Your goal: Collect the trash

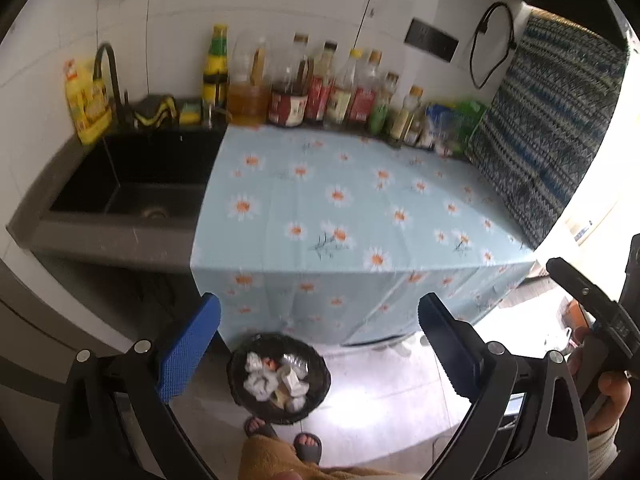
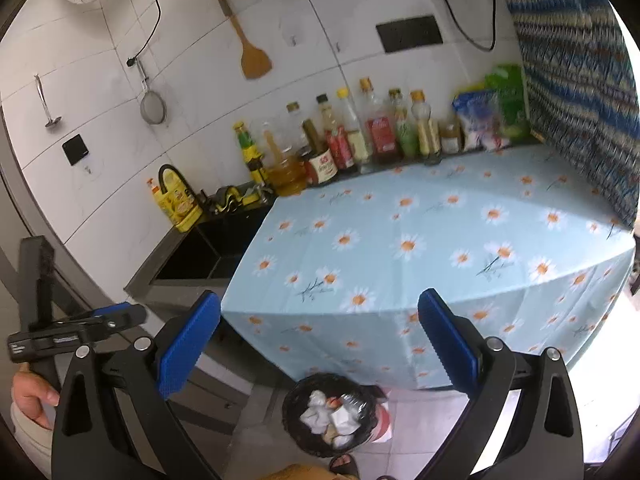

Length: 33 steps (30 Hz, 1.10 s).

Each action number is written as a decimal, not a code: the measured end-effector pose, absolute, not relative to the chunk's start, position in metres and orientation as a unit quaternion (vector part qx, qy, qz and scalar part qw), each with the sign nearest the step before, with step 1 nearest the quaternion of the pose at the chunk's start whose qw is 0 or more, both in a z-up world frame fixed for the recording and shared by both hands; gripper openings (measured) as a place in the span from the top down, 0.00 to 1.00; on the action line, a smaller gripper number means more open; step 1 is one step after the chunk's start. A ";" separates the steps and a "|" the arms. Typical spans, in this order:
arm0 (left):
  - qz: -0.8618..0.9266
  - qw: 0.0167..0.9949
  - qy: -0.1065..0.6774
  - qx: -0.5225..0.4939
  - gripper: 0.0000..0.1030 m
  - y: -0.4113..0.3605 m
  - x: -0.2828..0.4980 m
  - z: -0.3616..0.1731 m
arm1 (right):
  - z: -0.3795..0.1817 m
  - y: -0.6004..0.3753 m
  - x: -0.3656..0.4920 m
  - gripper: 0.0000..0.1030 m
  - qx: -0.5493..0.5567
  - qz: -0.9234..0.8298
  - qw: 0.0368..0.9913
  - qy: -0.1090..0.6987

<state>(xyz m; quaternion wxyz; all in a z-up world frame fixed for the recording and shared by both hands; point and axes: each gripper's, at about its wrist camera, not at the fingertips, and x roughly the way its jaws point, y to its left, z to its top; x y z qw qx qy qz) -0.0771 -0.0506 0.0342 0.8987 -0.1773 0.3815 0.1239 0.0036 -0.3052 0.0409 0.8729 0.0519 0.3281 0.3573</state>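
Note:
A black mesh trash bin (image 1: pixel 236 380) stands on the floor in front of the counter. It holds crumpled white paper and other scraps (image 1: pixel 276 380). My left gripper (image 1: pixel 319 304) hangs high above the bin, open, with nothing between its blue pads. In the right wrist view the same bin (image 2: pixel 290 420) sits low in the picture with its trash (image 2: pixel 332 412) showing. My right gripper (image 2: pixel 320 300) is also open and empty, above the bin and the counter's front edge. No loose trash shows on the daisy tablecloth (image 1: pixel 360 200) in either view.
A row of sauce and oil bottles (image 1: pixel 320 88) lines the back wall. A black sink (image 1: pixel 80 184) with a faucet lies to the left of the cloth. A patterned cloth (image 1: pixel 552 120) covers something at the right. A person's sandalled feet (image 1: pixel 308 446) stand beside the bin.

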 end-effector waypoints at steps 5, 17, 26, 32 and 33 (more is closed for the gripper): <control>0.154 0.904 0.363 -0.161 0.07 -0.050 -0.079 0.055 | 0.058 -0.308 0.006 0.05 0.039 0.339 0.886 0.313; 0.161 0.909 0.356 -0.144 0.07 -0.048 -0.079 0.068 | 0.072 -0.308 0.006 0.05 0.038 0.341 0.886 0.312; 0.152 0.913 0.353 -0.133 0.07 -0.055 -0.076 0.073 | 0.068 -0.308 0.004 0.05 0.033 0.342 0.883 0.319; 0.151 0.913 0.354 -0.136 0.07 -0.058 -0.073 0.072 | 0.066 -0.311 0.008 0.05 0.031 0.341 0.883 0.322; 0.152 0.913 0.355 -0.136 0.07 -0.058 -0.073 0.072 | 0.065 -0.311 0.008 0.05 0.030 0.340 0.883 0.323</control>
